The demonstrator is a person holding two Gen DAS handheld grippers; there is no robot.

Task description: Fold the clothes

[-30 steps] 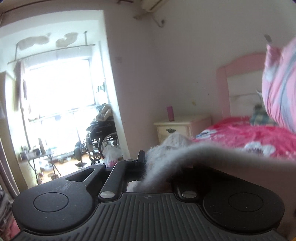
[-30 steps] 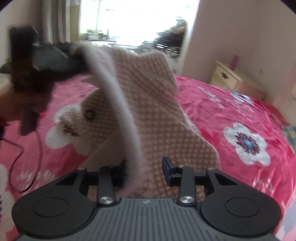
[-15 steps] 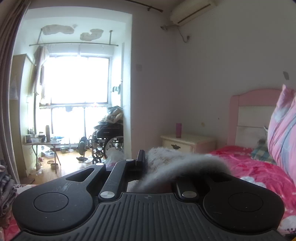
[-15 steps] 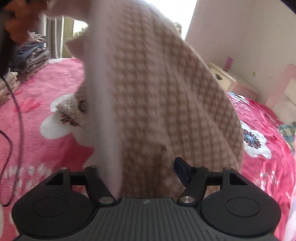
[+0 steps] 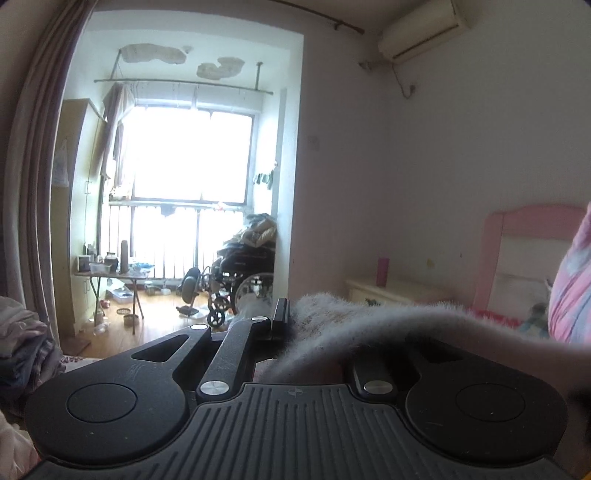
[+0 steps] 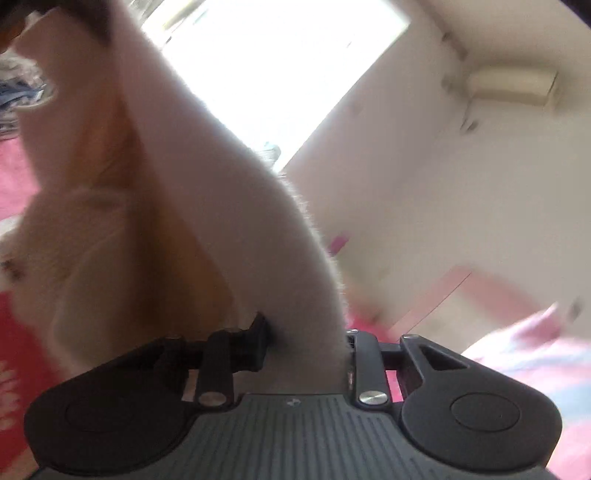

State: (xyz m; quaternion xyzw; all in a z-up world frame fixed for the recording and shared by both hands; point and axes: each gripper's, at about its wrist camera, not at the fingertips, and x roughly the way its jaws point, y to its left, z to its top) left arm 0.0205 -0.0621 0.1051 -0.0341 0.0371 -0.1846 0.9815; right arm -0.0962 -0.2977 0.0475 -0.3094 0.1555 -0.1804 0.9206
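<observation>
A: Nearest the lens on the left wrist view, the left tool point(image 5: 291, 326) has its jaws pressed together on the fluffy garment point(image 5: 354, 321). The fleece spills over the right-hand finger and trails off toward three o'clock.

B: And the right tool point(image 6: 306, 345)? Its jaws are closing, with a thick band of that same cream garment point(image 6: 207, 206) between them. The pads meet the fabric on both sides, and the cloth rises from there toward eleven o'clock. The whole view is heavily blurred.

A: So the garment is strung between the two tools, lifted off the bed point(image 6: 14, 173), whose pink cover shows at nine o'clock in the right wrist view.

B: Farther out on the left view, at nine o'clock, a pile of clothes point(image 5: 22, 347). Whether they are folded, I can't say.

A: Beyond the tool at three o'clock, a cream nightstand point(image 5: 391, 290) with a pink cup point(image 5: 382, 271) standing on top. What is in the cup can't be seen.

B: Pink headboard point(image 5: 532, 236) past that, and a pink striped pillow point(image 5: 572, 284) at the right edge.

A: Deep at eleven o'clock, a folding surface point(image 5: 107, 273) carrying jars and bottles, too small to read. A wheelchair point(image 5: 240, 280) beside it, piled with bags.

B: No readable writing anywhere. Air conditioner point(image 5: 421, 27) at one o'clock, high on the wall.
</observation>
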